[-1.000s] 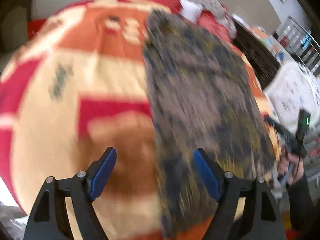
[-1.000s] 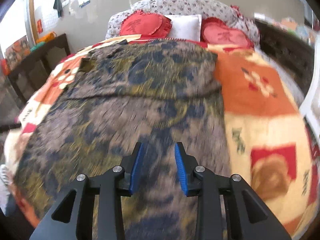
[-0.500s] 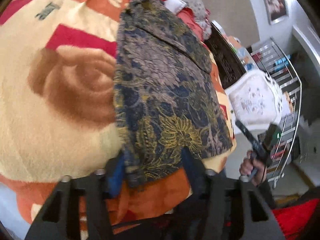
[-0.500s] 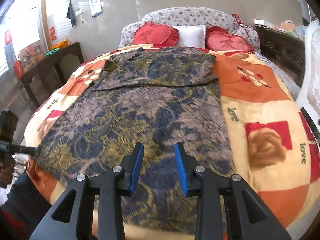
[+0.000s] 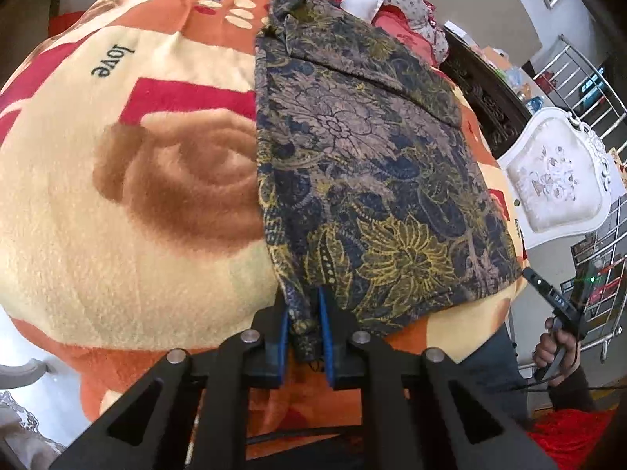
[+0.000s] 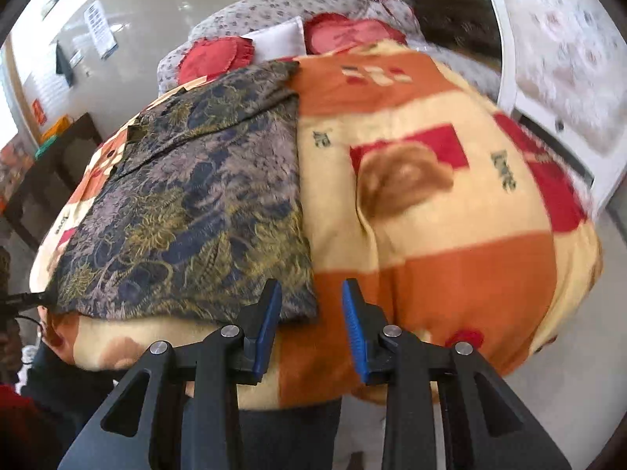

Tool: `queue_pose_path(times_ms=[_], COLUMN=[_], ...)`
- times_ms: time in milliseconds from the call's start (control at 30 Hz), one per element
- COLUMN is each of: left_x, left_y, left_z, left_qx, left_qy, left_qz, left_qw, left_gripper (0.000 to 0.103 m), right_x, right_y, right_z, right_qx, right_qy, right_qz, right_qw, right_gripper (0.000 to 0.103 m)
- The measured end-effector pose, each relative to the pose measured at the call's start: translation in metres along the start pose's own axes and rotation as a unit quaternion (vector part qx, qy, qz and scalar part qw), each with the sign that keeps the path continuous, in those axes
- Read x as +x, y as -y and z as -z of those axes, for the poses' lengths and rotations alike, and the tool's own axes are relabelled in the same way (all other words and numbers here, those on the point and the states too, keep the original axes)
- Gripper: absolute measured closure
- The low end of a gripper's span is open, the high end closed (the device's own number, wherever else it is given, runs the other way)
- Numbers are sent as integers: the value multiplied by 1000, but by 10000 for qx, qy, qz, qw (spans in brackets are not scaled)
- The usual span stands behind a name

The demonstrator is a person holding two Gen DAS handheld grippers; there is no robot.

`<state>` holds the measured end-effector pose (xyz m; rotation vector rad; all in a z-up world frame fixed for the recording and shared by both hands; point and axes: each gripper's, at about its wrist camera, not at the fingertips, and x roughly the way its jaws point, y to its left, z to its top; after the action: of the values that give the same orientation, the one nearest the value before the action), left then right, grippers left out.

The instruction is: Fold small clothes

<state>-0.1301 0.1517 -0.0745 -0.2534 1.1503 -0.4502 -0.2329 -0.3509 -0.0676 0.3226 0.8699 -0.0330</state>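
- Patterned garment (image 5: 364, 180), dark blue with gold and grey flowers, was spread flat on the bed's blanket (image 5: 137, 203), one part already doubled over at the far end toward the pillows.
- Left gripper (image 5: 303, 333) had just been closing, and its blue pads were pinched on the garment's near corner, with the cloth bunched between them.
- Right gripper (image 6: 311, 329) sat at the opposite near corner, fingers partly apart and gripping nothing; the left pad overlapped the hem in view, can't tell if it touched.
- Blanket was a big orange, cream and red thing with rose prints.
- Red cushions (image 6: 213, 56) sat up by the headboard, and a white chair (image 5: 556, 180) stood beside the bed.
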Motion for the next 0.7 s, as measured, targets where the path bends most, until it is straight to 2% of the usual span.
queue_pose_path(times_ms=[100, 333, 400, 467, 500, 600, 700], left_x=[0, -1, -1, -3, -5, -18, -44], left_y=[0, 3, 2, 2, 3, 8, 17], left_z=[0, 2, 2, 0, -2, -4, -9], left_qx=[-29, -148, -202, -242, -245, -151, -38], left_qy=[4, 113, 96, 47, 56, 170, 380], left_qz=[-33, -155, -176, -242, -262, -297, -166], left_qw=[10000, 9997, 9996, 9994, 9993, 9993, 9991], left_gripper=[91, 89, 92, 96, 96, 97, 97], right_x=[8, 31, 31, 30, 27, 10, -17], right_y=[3, 24, 21, 16, 15, 12, 1], right_z=[2, 3, 4, 4, 4, 1, -10], right_qx=[104, 815, 702, 524, 469, 385, 50], right_qy=[3, -116, -172, -210, -192, -22, 128], right_qz=[-252, -867, -956, -934, -987, -1050, -1262], right_qw=[9996, 9928, 9928, 9940, 9938, 9937, 9919], right_gripper=[51, 51, 51, 69, 73, 75, 75])
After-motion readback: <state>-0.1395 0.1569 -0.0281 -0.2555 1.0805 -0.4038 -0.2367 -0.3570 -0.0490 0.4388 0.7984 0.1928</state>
